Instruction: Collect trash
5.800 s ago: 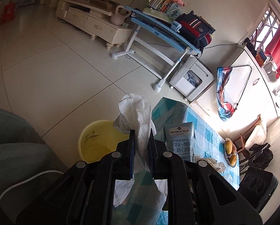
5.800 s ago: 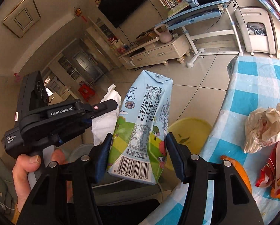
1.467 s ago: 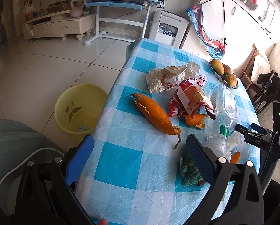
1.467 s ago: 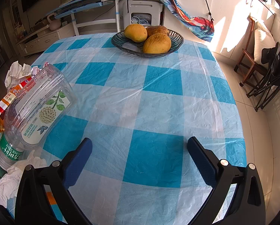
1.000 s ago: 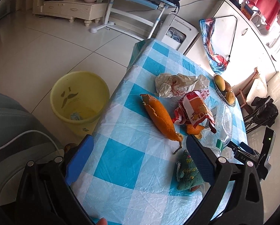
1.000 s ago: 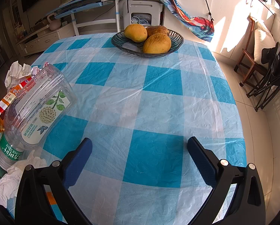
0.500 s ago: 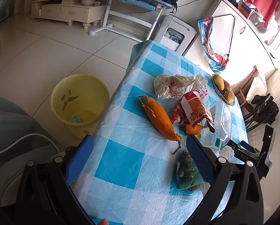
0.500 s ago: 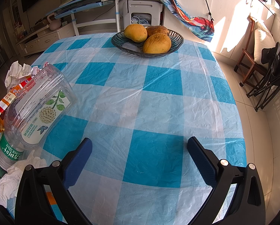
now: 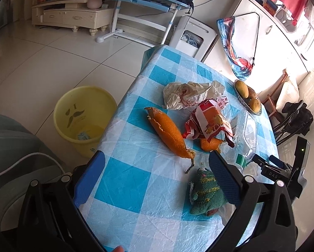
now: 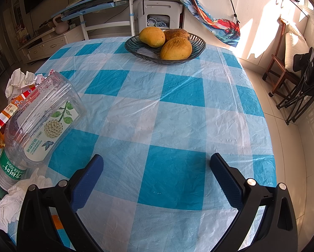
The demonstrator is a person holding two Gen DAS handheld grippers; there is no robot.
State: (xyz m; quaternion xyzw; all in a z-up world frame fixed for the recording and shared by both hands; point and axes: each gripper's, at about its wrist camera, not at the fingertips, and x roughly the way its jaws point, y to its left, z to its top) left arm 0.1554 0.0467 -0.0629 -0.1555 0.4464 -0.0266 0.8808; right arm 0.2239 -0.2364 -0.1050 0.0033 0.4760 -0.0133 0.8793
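Left wrist view: left gripper (image 9: 155, 174) spread wide and empty over the checked table (image 9: 123, 185).
Orange peel (image 9: 169, 135), red wrapper (image 9: 209, 124) and crumpled paper (image 9: 188, 96) lie beyond; yellow bin (image 9: 83, 115) on the floor beside. Right gripper (image 10: 157, 177) likewise gapes, clear bottle (image 10: 39, 119) near.

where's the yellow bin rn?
In the left wrist view, the yellow bin stands on the floor off the table's left edge, level with the long orange peel. The right wrist view doesn't show it.
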